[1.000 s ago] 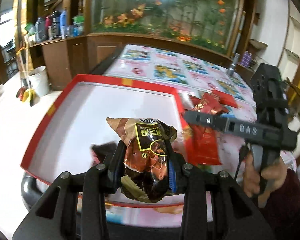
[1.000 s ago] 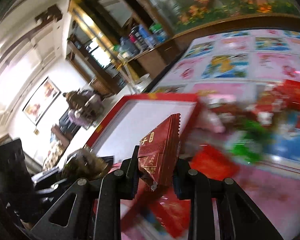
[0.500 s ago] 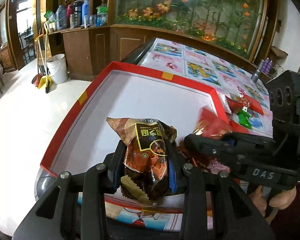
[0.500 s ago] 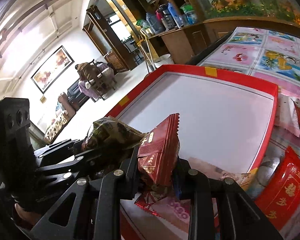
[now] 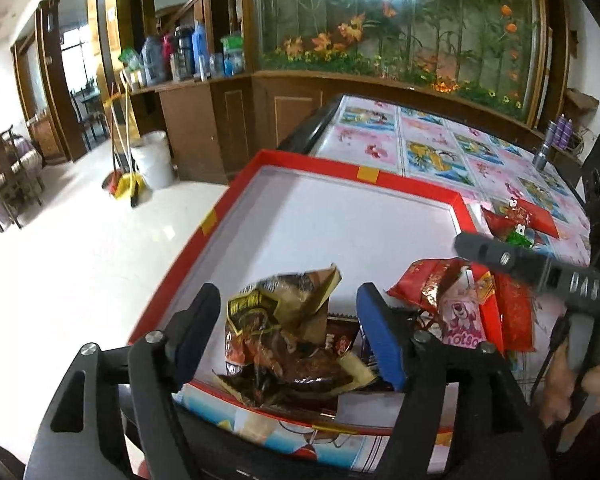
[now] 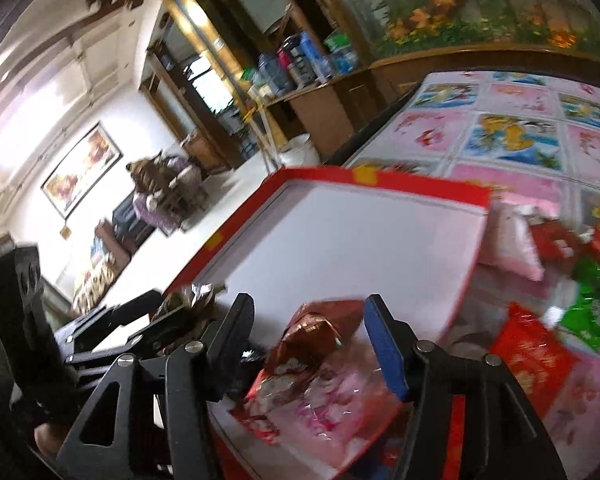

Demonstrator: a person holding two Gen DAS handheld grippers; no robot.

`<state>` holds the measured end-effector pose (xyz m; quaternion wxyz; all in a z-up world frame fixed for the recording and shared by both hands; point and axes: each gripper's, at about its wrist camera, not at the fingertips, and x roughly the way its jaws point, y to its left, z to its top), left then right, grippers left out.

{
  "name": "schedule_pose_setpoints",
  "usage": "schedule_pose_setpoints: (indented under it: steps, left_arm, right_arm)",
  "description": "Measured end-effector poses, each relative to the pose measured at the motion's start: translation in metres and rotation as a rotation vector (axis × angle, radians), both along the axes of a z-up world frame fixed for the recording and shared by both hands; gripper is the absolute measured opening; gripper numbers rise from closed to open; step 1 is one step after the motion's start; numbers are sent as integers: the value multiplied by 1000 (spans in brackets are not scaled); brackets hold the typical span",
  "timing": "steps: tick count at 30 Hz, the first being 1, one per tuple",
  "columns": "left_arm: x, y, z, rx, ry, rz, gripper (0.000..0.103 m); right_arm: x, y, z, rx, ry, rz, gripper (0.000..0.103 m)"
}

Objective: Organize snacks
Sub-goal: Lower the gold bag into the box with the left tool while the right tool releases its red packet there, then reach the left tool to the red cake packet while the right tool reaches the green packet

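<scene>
- Brown snack bag (image 5: 284,336) crumpled at the lower centre of the left wrist view, lying in the near corner of the red tray (image 5: 236,196), between the spread fingers of the left claw (image 5: 288,320) and touching neither pad; claw open.
- Red snack packet (image 6: 320,332) at the lower centre of the right wrist view, resting on the near part of the tray floor, between the wide-apart fingers of the right claw (image 6: 312,340); claw open, nothing gripped.
- Same red packet (image 5: 428,284) visible right of centre in the left view, beside a pink packet (image 5: 460,316) with a cartoon bear.
- Right wrist view smeared by motion blur; print on the packets unreadable, pink wrapper (image 6: 332,404) under the red packet hard to outline.
- Near edge of the tray hidden behind both claw bodies; a dark wrapper (image 5: 340,340) only partly seen under the brown bag.
- More red packets (image 5: 520,216) and a green one (image 6: 584,316) loose on the patterned worktop (image 5: 432,140), right of the tray.
- Right claw's black body (image 5: 540,272) crossing the right edge of the left view, held by a hand (image 5: 572,384), covering part of the packets there.
- Fish tank (image 5: 400,20) at the upper frame, white bucket (image 5: 152,156) on the floor at left.
</scene>
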<state>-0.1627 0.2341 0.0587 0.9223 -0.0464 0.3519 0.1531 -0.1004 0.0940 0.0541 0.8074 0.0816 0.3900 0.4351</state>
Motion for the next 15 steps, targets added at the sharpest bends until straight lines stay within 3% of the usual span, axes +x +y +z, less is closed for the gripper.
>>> schedule_pose_setpoints:
  steps: [6,15]
  left_arm:
    - [1,-24,10,35,-28,-71,76]
    - [12,-99,15,-23,-7,-348,76]
  right_arm:
    - [35,-57,7,62,36,-149,62]
    - [74,-155,0,112,112,-367,63]
